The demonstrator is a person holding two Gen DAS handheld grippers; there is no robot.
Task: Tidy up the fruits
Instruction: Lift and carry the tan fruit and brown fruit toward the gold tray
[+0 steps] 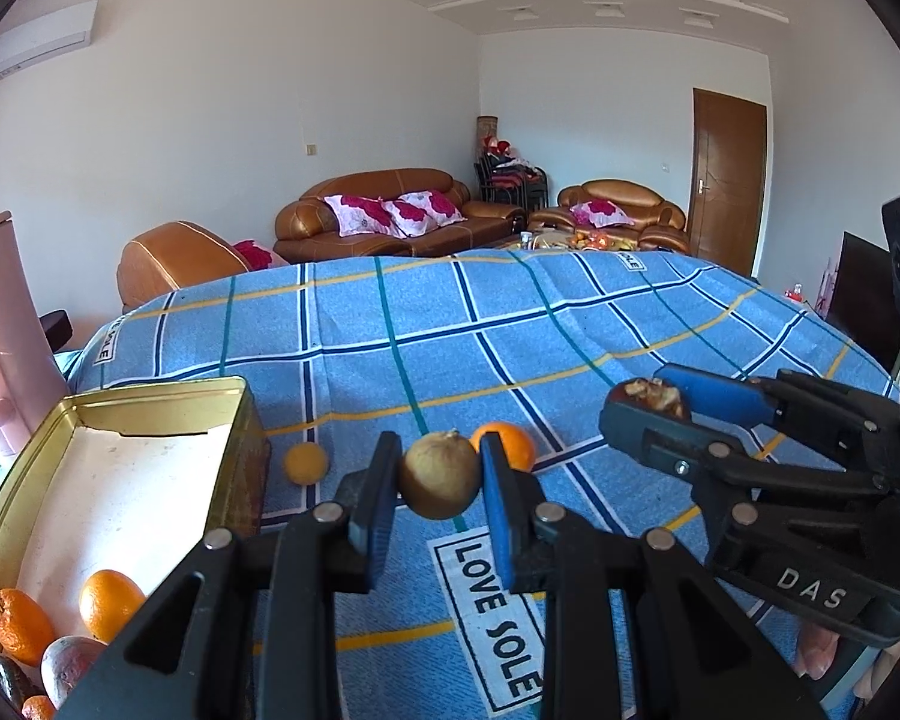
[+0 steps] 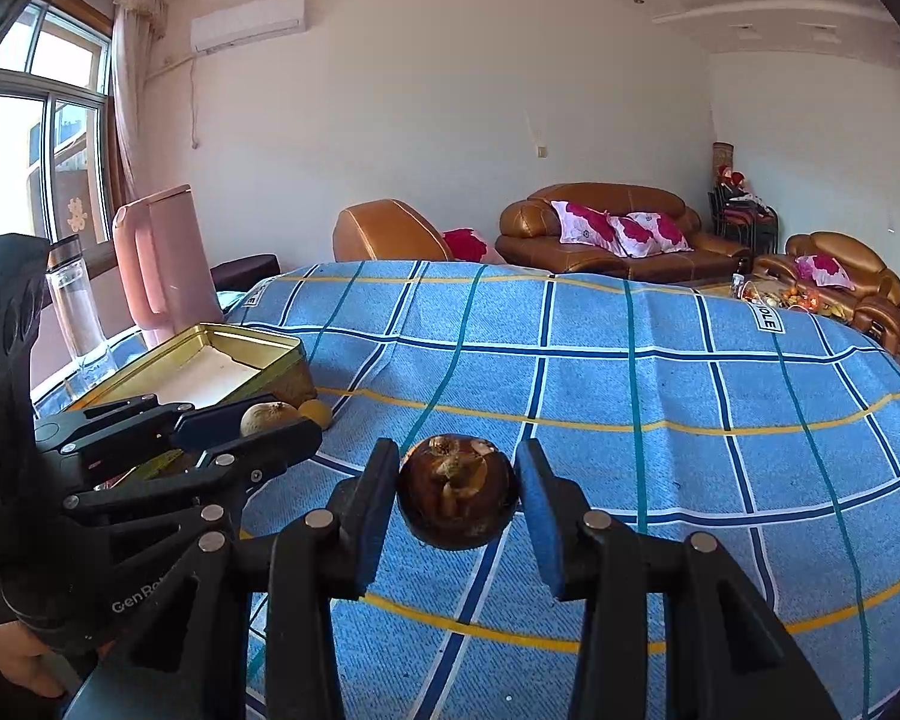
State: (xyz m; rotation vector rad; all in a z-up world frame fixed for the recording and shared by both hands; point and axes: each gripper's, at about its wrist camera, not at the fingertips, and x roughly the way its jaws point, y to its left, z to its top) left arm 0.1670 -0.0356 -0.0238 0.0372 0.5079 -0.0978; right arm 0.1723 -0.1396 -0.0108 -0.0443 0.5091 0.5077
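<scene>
Left tool: pinching a round, tan-brown rough-skinned fruit between its blue pads, holding it clear above the blue plaid cloth.
Right tool: gripping a dark brown, round fruit with a dried calyx on top, also lifted off the cloth.
Bench: wearing a blue checked cloth printed "LOVE SOLE"; two fruits are lying loose on it, a small yellow-orange citrus just beside the tin and a bright orange sitting behind the left tool's fruit.
Gold rectangular metal tin: standing open to the left tool's left, already holding several oranges and darker fruit at its near end.
Step in hand: both tools are carrying fruit, most likely on the way to the tin.
Next move: swinging the left tool over the tin's rim, then letting go low; the right tool is needing to cross behind without bumping.
Risk: round fruit rolling if dropped from height.
</scene>
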